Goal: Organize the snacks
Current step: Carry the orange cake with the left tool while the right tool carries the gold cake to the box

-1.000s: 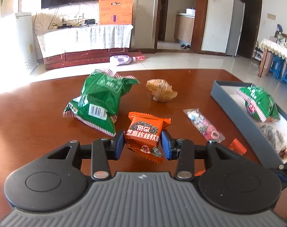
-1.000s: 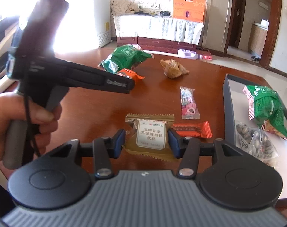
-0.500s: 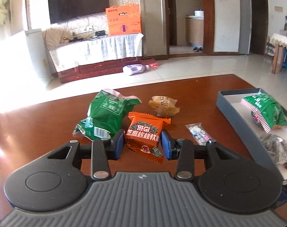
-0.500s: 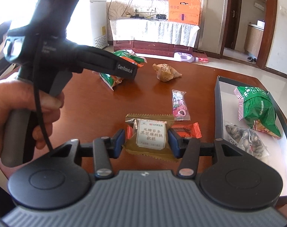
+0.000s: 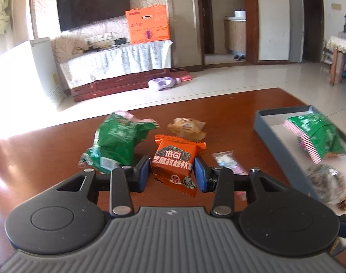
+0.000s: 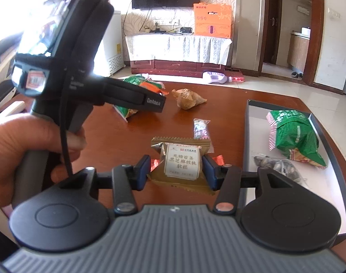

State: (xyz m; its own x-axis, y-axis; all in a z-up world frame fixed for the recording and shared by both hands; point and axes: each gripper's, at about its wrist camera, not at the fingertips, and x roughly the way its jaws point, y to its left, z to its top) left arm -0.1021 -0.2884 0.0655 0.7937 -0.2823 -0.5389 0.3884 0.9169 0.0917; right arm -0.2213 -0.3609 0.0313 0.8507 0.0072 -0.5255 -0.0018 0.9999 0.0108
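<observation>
Gripping an orange packet (image 5: 173, 162) above the table (image 5: 229, 111), the left claw (image 5: 171, 174) is clamped; the right claw (image 6: 176, 169) pinches a gold packet (image 6: 180, 163). Two bags already lie in the tray (image 6: 247, 136), while a green bag (image 5: 118, 141), bun (image 5: 186, 128) and candy (image 6: 201, 128) remain out.

An orange snack packet (image 5: 174, 161) is hanging tilted between the blue fingers (image 5: 142, 174), lifted off the brown surface (image 5: 241, 107), while a gold packet with a white label (image 6: 181, 163) is sitting pinched between the other pair. Two green bags are lying apart: one crumpled on the surface (image 5: 118, 141), one inside the grey tray (image 6: 294, 136).
</observation>
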